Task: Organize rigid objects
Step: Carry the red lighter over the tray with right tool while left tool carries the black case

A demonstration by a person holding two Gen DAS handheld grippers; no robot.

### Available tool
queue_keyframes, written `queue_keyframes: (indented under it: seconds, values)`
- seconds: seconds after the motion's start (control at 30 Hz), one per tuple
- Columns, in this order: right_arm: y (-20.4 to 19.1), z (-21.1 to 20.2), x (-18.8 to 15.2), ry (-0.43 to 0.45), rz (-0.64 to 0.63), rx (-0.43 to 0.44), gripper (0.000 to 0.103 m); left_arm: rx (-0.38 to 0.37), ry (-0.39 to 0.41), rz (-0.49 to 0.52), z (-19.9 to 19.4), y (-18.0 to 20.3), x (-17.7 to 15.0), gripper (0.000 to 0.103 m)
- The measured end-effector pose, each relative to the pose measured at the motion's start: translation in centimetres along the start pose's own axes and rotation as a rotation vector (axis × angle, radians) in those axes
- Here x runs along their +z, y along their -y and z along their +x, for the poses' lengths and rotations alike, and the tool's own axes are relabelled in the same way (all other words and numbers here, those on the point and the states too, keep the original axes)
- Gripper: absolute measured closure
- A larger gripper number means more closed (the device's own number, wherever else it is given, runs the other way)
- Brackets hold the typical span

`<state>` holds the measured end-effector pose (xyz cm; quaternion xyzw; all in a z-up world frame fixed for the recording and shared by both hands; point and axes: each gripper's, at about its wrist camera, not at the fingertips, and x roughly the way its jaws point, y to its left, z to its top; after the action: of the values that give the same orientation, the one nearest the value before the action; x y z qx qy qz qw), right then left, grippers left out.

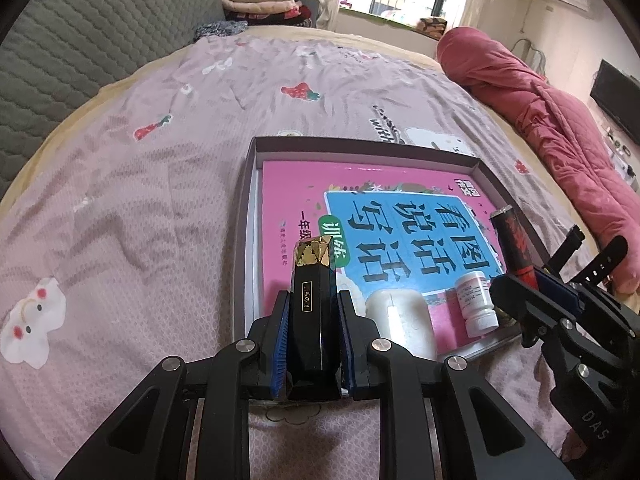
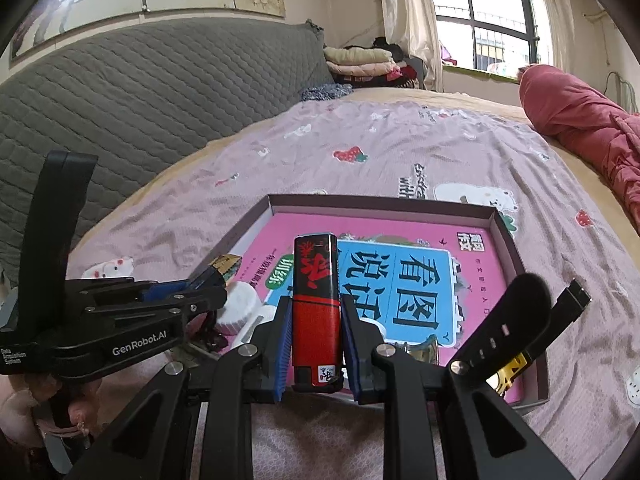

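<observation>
My left gripper (image 1: pixel 313 300) is shut on a black faceted tube with a gold cap (image 1: pixel 311 276), held upright over the near left corner of a shallow grey box (image 1: pixel 256 184). My right gripper (image 2: pixel 316 304) is shut on a red and black lighter (image 2: pixel 316 280) above the box's near edge. Inside the box lies a pink and blue workbook (image 1: pixel 400 216). On the workbook rest a white mouse (image 1: pixel 400 320) and a small white pill bottle (image 1: pixel 476 304). In the right wrist view a black-strapped watch with a gold face (image 2: pixel 508 374) lies at the near right corner.
The box sits on a bed with a pink printed sheet (image 1: pixel 160 200). A red quilt (image 1: pixel 560 120) is bundled along the right side. A grey padded headboard (image 2: pixel 140 92) stands at the left, and folded clothes (image 2: pixel 360 60) are stacked beyond the bed. A hand (image 2: pixel 24 408) holds the left gripper.
</observation>
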<state>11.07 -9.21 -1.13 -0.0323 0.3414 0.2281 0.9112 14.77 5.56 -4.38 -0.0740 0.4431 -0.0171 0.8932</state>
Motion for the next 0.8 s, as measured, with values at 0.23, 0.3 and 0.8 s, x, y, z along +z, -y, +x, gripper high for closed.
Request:
queue_keyframes:
  seconds: [0.23,0.3,0.8]
  values:
    - [0.0,0.9,-0.1,-0.028,0.015,-0.006,0.08,0.0,-0.002,-0.016,0.2,-0.6,-0.1,0.081]
    - [-0.1,1.0,-0.1,-0.034,0.023,-0.008,0.08,-0.002,-0.008,-0.024,0.3,-0.8,-0.1,0.081]
    - [0.0,3.0,-0.3,-0.094,0.062,-0.003,0.08,-0.012,-0.018,-0.031,0.4,-1.2,-0.5,0.081]
